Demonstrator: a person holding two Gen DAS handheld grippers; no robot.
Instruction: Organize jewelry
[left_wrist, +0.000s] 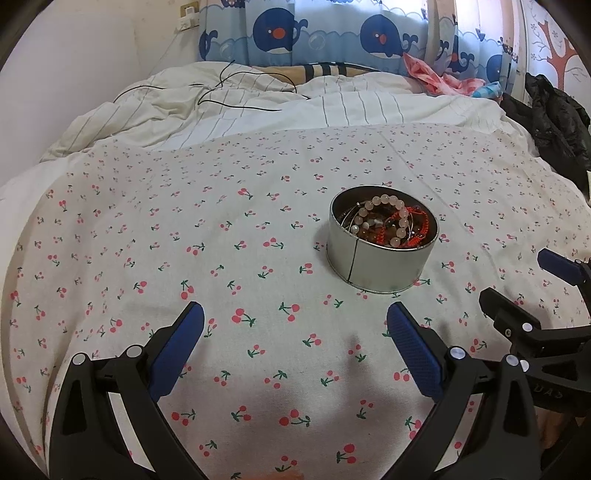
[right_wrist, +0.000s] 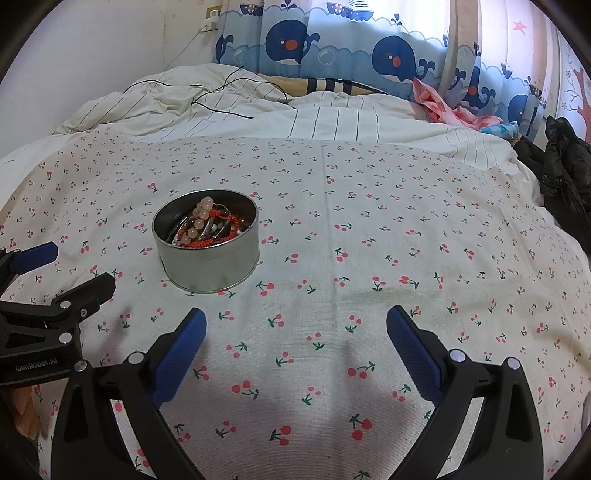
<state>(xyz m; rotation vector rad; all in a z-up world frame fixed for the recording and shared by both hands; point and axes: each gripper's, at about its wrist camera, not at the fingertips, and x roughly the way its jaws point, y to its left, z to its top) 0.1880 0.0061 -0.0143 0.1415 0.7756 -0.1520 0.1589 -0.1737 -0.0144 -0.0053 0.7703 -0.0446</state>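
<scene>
Jewelry (left_wrist: 388, 223) is sitting tangled in the tin (left_wrist: 380, 266) — both grippers (left_wrist: 295, 314) (right_wrist: 295, 317) are hovering wide, empty; I'd pinch one bead strand, lifting slowly.

You see a white cloth (left_wrist: 147, 229) printed with red cherries, a silver tin (left_wrist: 380, 266) holding pale pink beads (left_wrist: 384, 201) and red cord bracelets (left_wrist: 421, 225), blue whale-patterned curtains (left_wrist: 314, 33), and your blue-padded black grippers.

Left gripper (left_wrist: 295, 314) and right gripper (right_wrist: 295, 319) hover side by side, jaws spread wide, holding nothing.
</scene>
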